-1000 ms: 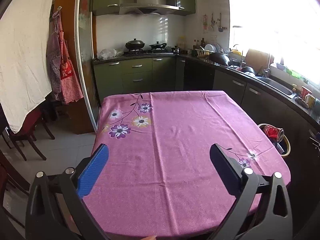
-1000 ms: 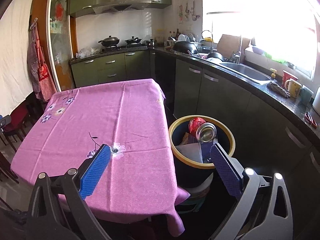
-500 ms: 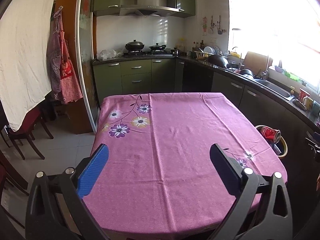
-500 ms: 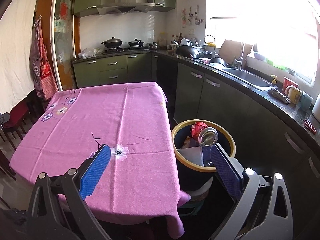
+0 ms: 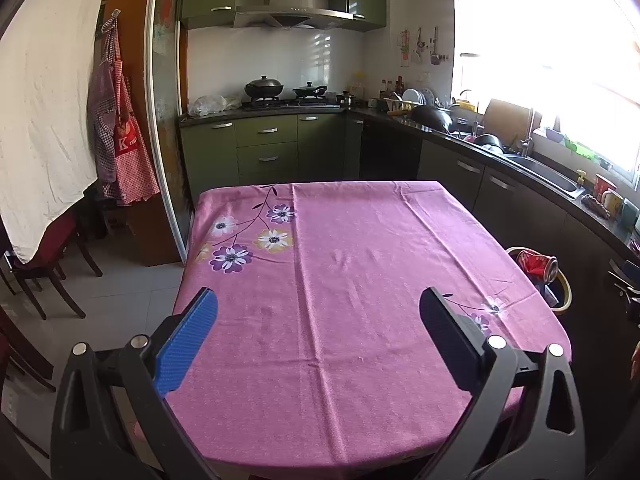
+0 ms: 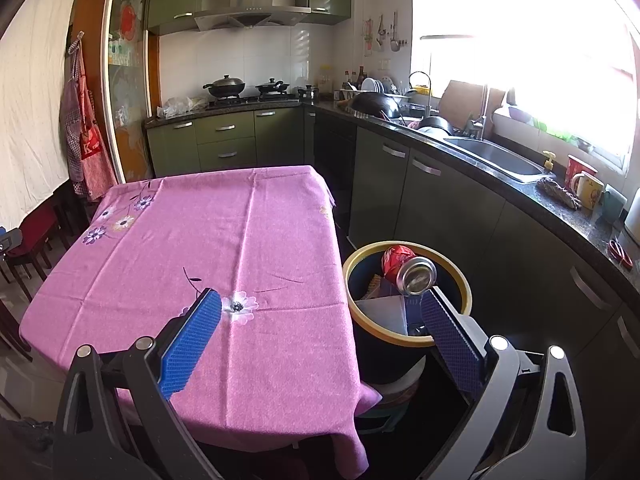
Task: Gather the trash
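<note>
my left gripper (image 5: 318,322) is spread wide above the near part of the table (image 5: 360,264) and holds nothing. my right gripper (image 6: 320,322) is also wide apart and empty, one finger over the pink cloth, the other over the bin (image 6: 464,292) that stands just beside the table's right edge. the trash is in the bin: a red can (image 6: 404,268) lies on its side on top of some papers, with its silver end up near the yellow rim. i see no loose trash on the cloth in either view, so i judge the collecting is nearly or fully done.

what worries me is the can. it sits high on the pile, so if my right finger bumps the rim or the papers, the can may roll out to the floor. the cloth hangs loose at the corner near the bin; a finger that catches it could drag it. the window glare hides part of the counter, so i cannot tell if trash is there.
</note>
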Tool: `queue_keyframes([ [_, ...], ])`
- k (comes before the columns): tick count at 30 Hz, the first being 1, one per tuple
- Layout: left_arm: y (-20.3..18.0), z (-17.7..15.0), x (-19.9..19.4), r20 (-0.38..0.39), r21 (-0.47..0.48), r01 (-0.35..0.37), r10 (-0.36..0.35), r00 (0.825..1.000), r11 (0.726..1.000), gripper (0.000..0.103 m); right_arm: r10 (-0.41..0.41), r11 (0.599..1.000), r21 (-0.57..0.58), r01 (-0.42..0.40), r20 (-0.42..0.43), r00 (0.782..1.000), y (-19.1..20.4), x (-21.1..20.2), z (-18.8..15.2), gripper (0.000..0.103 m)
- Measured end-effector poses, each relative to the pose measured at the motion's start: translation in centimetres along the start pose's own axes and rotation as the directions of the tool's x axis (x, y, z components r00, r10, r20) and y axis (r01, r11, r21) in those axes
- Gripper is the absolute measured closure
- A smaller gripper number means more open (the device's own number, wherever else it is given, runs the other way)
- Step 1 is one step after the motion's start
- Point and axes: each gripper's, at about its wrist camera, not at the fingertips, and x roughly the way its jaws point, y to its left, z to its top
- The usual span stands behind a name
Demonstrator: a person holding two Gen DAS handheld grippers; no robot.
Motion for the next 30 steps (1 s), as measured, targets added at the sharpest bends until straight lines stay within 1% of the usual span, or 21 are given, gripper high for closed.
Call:
queue_keyframes([
  [30,-0.52,0.06,0.14,-0.007,0.010,0.007,-0.007,1.000,1.000,0.007,0.000,1.000,-0.005,0.000,0.001,1.000,-0.35,0.25,0.05,0.005],
])
